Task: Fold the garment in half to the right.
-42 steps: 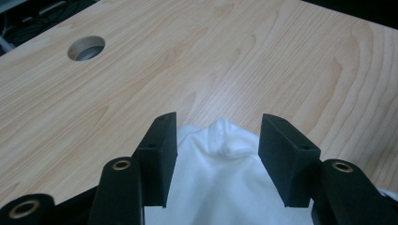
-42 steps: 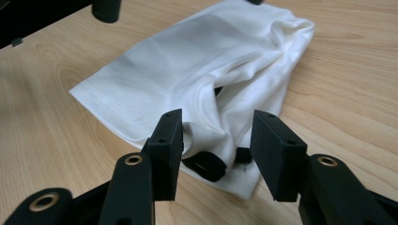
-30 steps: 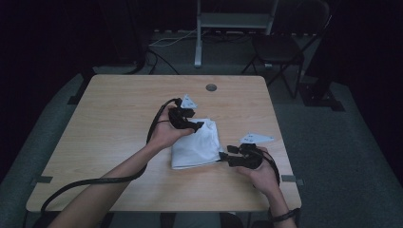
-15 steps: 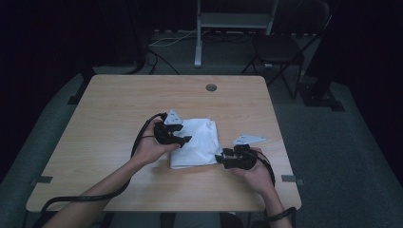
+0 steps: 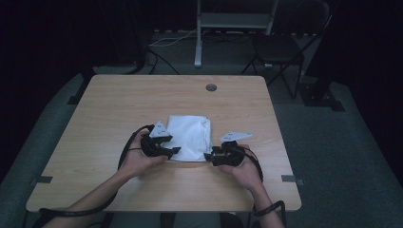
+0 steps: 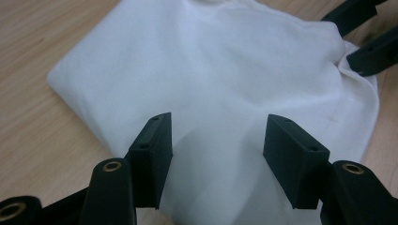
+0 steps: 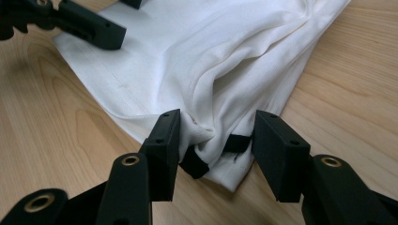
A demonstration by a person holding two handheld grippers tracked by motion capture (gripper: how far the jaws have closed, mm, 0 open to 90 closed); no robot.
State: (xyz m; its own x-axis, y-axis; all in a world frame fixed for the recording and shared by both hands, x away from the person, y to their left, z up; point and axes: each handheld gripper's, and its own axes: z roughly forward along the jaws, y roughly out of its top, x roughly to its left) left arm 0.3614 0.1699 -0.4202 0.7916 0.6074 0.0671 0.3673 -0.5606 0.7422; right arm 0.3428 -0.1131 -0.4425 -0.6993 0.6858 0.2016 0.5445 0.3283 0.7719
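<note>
A folded white cloth [image 5: 190, 133] lies in the middle of the wooden table [image 5: 119, 104]. My left gripper [image 5: 174, 151] is at the cloth's near left corner. In the left gripper view its jaws stand open [image 6: 216, 140] over the flat cloth [image 6: 211, 70], with nothing pinched between them. My right gripper [image 5: 208, 156] is at the near right corner. Its open jaws [image 7: 216, 145] straddle a bunched fold of cloth [image 7: 225, 51] and a short black strip [image 7: 237, 143]. One pad touches the fold and the other stands clear of it.
A round cable hole [image 5: 211, 87] sits near the table's far edge. Behind the table are a dark chair [image 5: 280, 47] and a metal stand [image 5: 198, 33], with cables on the floor. Cables trail from both grippers over the near table edge.
My left hand has come from the cloth's far left side down to its near left corner. My right hand has shifted slightly left, up to the near right corner.
</note>
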